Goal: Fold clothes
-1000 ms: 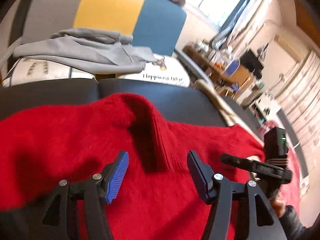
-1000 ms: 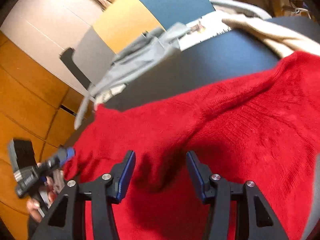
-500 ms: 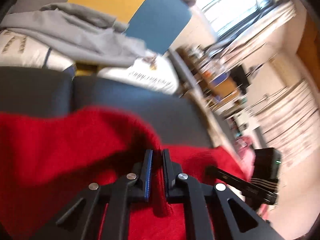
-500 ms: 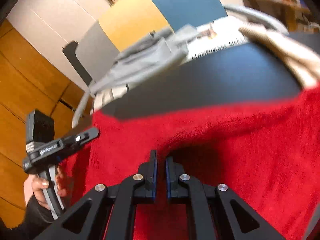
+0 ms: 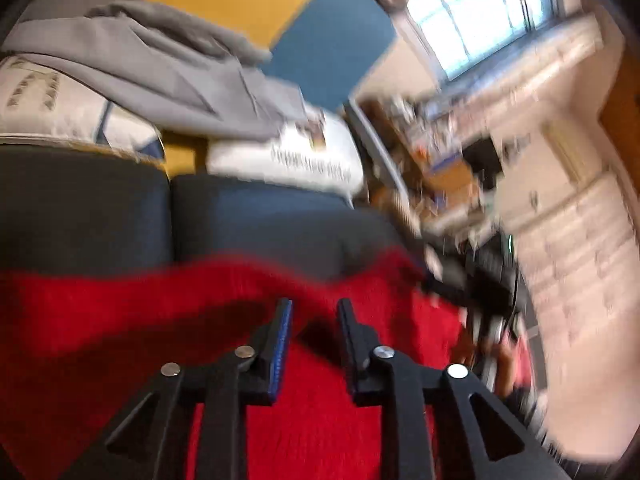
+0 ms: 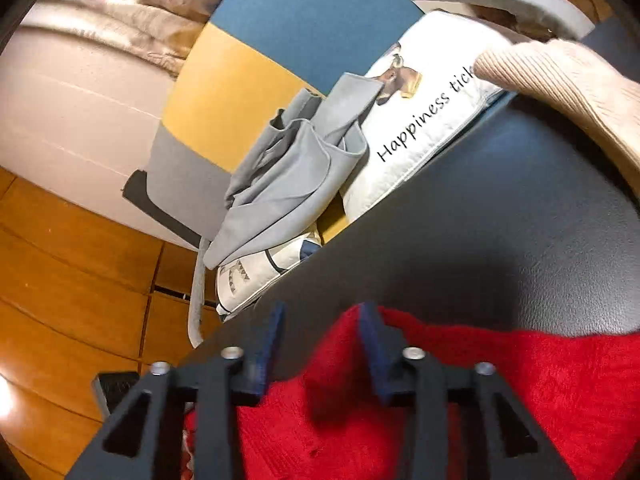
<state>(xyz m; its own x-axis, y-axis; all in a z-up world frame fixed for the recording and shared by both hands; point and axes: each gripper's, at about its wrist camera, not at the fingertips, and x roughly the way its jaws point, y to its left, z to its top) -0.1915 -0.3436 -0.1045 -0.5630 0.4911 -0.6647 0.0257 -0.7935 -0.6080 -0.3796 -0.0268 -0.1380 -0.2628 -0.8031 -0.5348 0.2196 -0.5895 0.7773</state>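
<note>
A red knitted sweater [image 5: 120, 320] lies on a dark sofa seat [image 5: 260, 216]; it also shows in the right wrist view [image 6: 540, 380]. My left gripper [image 5: 314, 312] stands over the sweater's far edge with its jaws a little apart and red cloth between them; the view is blurred. My right gripper [image 6: 320, 320] is open over the sweater's edge, a fold of red cloth lying loose between its fingers. The right gripper also shows blurred at the right of the left wrist view [image 5: 480, 280].
A grey garment [image 5: 152, 68] lies on white printed cushions [image 5: 304, 160] at the back of the sofa, also in the right wrist view [image 6: 288, 184]. A beige knit [image 6: 568, 92] lies at the right. Wooden floor [image 6: 60, 280] is to the left.
Both grippers, shut on the sweater half a second ago, have opened their jaws. The sweater's edge has been carried toward me, baring more dark seat.
</note>
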